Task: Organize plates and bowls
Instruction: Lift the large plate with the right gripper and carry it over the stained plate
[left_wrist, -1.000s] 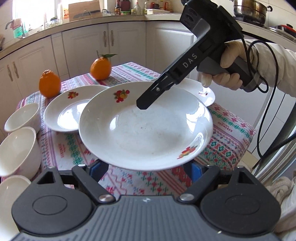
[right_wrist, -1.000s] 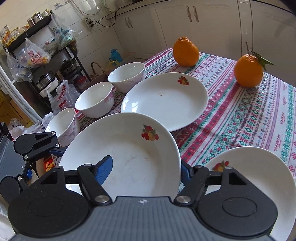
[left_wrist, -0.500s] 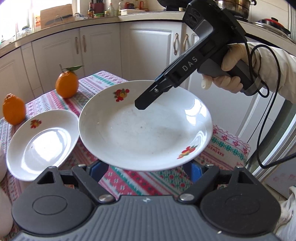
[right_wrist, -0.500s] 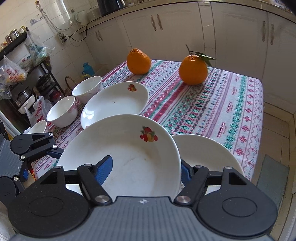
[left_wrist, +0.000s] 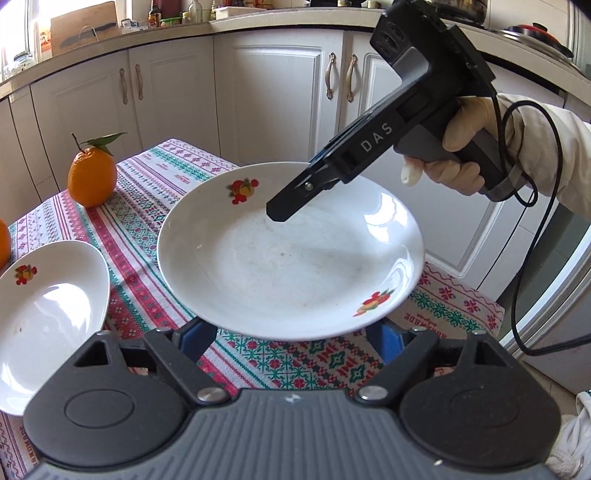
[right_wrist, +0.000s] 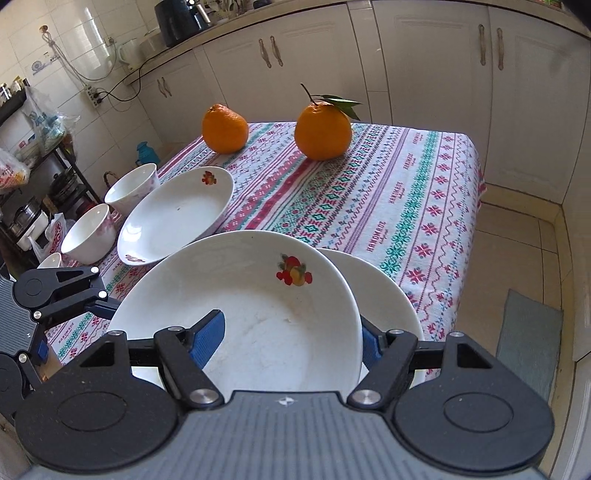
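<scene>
Stiff, glazed, likely slippery and breakable, the raised plate (right_wrist: 258, 314) at lower centre is best held by its rim, where the right tongs (right_wrist: 289, 338) clamp it; the left tongs' (left_wrist: 291, 341) grip underneath cannot be told.

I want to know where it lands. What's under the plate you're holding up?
Under the held plate sits another white plate on the tablecloth. Only its right edge shows; the rest is covered.

Black right gripper (left_wrist: 280, 212) stamped "DAS", grey handle, black cable (left_wrist: 532, 236) looping off it; pale glove (left_wrist: 461, 155), cream sleeve (left_wrist: 546, 147). Left gripper (left_wrist: 291, 332): blue pads, silver screws.
</scene>
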